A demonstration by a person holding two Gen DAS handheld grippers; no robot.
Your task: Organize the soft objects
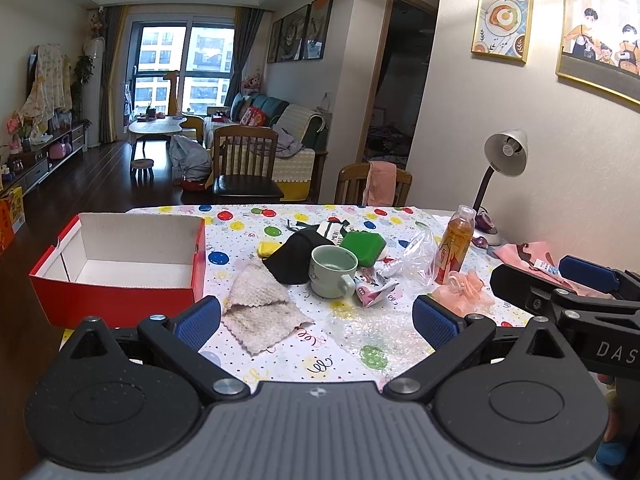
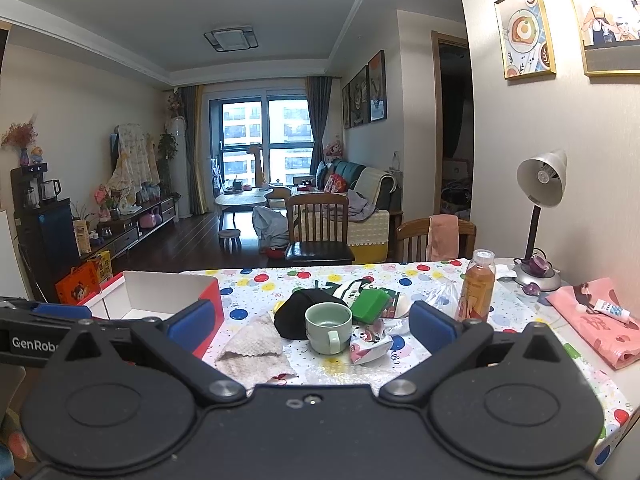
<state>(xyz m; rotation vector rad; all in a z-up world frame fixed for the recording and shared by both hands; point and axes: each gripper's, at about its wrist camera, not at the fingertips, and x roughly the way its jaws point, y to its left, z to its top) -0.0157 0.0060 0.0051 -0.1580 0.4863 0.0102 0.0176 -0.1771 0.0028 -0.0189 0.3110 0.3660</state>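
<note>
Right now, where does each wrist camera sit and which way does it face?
Left wrist: behind the open left claw, facing across the table at the beige cloth, mug and red box; the right claw shows at right.
Right wrist: behind the open right claw, same heading, farther right; the left claw's blue pad shows at left.
Shared: cloth, mug, box, bottle, lamp.

Left gripper [image 1: 316,316] gapes empty above beige cloth [image 1: 260,304], red box [image 1: 120,264] at left.
</note>
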